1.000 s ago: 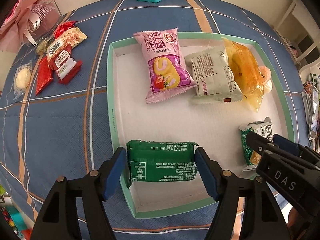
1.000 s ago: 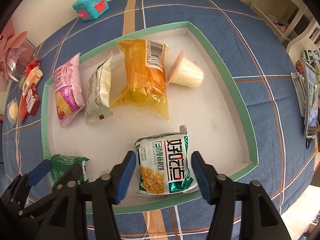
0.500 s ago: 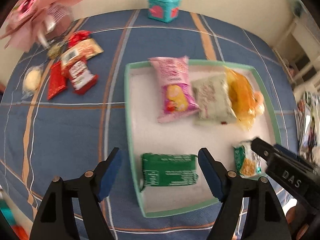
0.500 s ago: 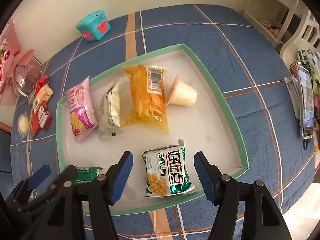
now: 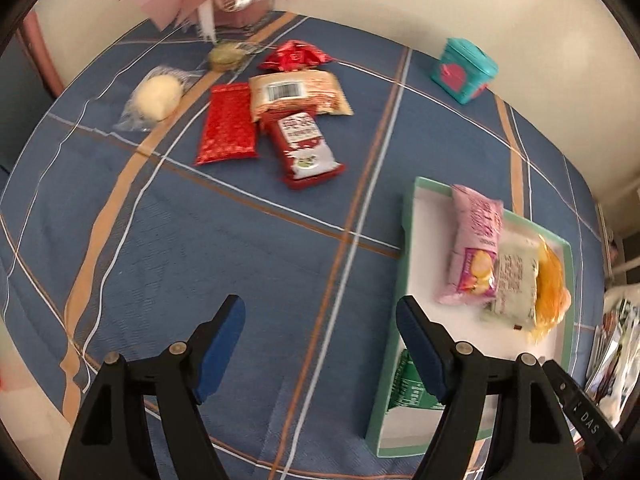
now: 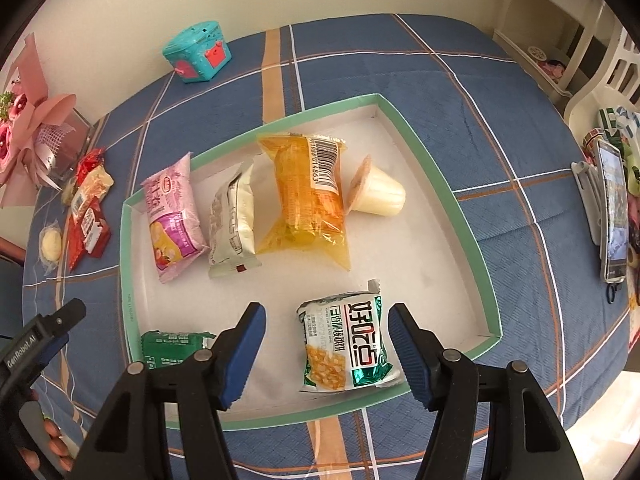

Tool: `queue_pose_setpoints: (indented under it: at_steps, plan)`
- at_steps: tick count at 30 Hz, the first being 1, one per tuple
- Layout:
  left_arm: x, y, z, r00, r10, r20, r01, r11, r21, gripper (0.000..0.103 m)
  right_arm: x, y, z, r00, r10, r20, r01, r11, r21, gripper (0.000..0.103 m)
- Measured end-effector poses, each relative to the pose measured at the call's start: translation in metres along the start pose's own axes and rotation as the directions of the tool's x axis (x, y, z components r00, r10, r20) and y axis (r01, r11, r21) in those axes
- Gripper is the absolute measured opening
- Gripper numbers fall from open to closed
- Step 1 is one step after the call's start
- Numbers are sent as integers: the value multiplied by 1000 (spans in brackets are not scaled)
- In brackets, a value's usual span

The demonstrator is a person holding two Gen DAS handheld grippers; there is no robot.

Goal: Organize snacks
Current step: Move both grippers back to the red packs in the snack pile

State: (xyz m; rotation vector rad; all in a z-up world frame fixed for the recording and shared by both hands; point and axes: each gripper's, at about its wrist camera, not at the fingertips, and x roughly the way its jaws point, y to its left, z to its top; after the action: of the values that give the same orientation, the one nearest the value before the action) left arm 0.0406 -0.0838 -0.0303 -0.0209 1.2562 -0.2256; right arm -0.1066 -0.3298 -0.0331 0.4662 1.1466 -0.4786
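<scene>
Blue plaid tablecloth (image 5: 224,248) — green-rimmed tray (image 6: 440,184) — cream wall (image 6: 120,4) behind.

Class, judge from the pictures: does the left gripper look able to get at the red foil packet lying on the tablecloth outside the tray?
Probably yes. The left gripper is open and empty above bare tablecloth, and the red foil packet lies flat ahead with nothing between. A tan packet touches its far corner; its long sides look free.

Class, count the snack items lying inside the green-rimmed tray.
6: pink packet, pale packet, orange bag, jelly cup across the back; green packet, corn-print packet in front.
</scene>
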Motion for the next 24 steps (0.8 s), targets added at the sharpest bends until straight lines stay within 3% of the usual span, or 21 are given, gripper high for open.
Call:
queue_pose_setpoints:
  at_steps: [6,8,10,13,17,19,24]
  plan:
    - [1,3,3,1000,-3,2,3,1000,-8,79,0,4,0,1000,-6,1,6,1000,-11,68]
    - [0,1,3,1000,1,5,-1,1000,-2,79,1,6,0,1000,-11,2,11,1000,-16,77]
    - [0,1,3,1000,8,5,-8,1000,2,91,2,5,0,1000,-12,4,12,1000,-18,80]
    - [-1,2,2,1000,10,10,-10,1000,3,92,2,5,-1,1000,-9,11,9,1000,-23,82]
    - [0,2,2,1000,20,19,-20,1000,3,94,2,4,-2,1000,-5,29,6,1000,-23,103]
    - [0,3,2,999,29,26,-29,1000,4,99,1,4,-2,999,3,40,-2,1000,-20,103]
    - [1,6,4,999,39,33,-39,999,10,100,1,5,0,999,-4,50,4,1000,-9,103]
